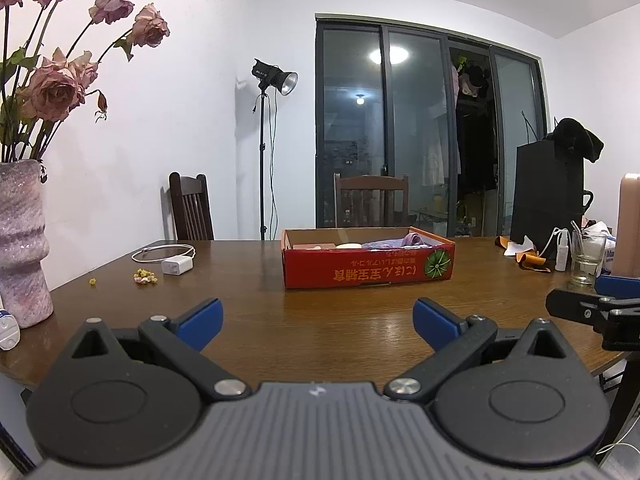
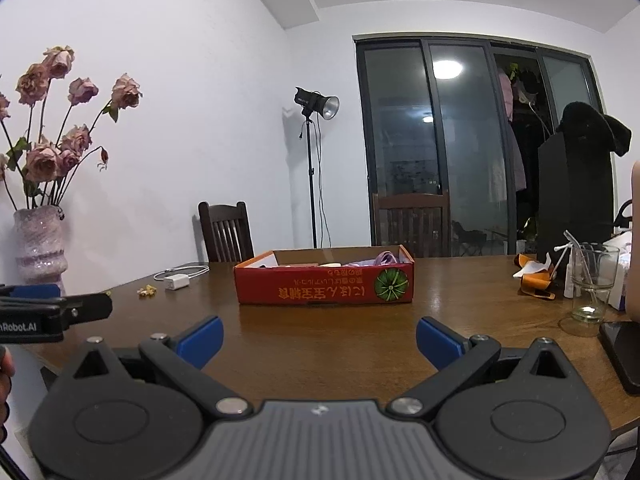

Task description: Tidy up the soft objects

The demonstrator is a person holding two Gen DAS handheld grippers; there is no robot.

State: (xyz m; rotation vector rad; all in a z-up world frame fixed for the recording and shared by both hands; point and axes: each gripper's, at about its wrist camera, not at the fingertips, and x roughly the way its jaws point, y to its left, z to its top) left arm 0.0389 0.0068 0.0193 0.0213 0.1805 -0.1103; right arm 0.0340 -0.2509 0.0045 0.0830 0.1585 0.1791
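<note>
Both grippers hover with jaws spread wide and nothing between them, over the near edge of the brown wooden table [image 1: 320,304].

Left gripper [image 1: 318,320] and right gripper [image 2: 320,338] each show blue-padded fingers [image 1: 200,322] set far apart, pointing at the shallow red cardboard box [image 1: 368,268] that stands farther back near the table's middle. Soft pieces lie inside it: a lilac cloth [image 1: 408,241] toward its right end and a pale round item [image 1: 349,245] beside it, both only partly visible over the wall. Left of the box lie a white charger with coiled cable [image 1: 176,266] and small yellow scraps [image 1: 145,276]; a mottled pink vase of dried roses [image 1: 22,248] stands at the far left edge. A clear drinking glass [image 2: 592,284] stands at the right.
</note>
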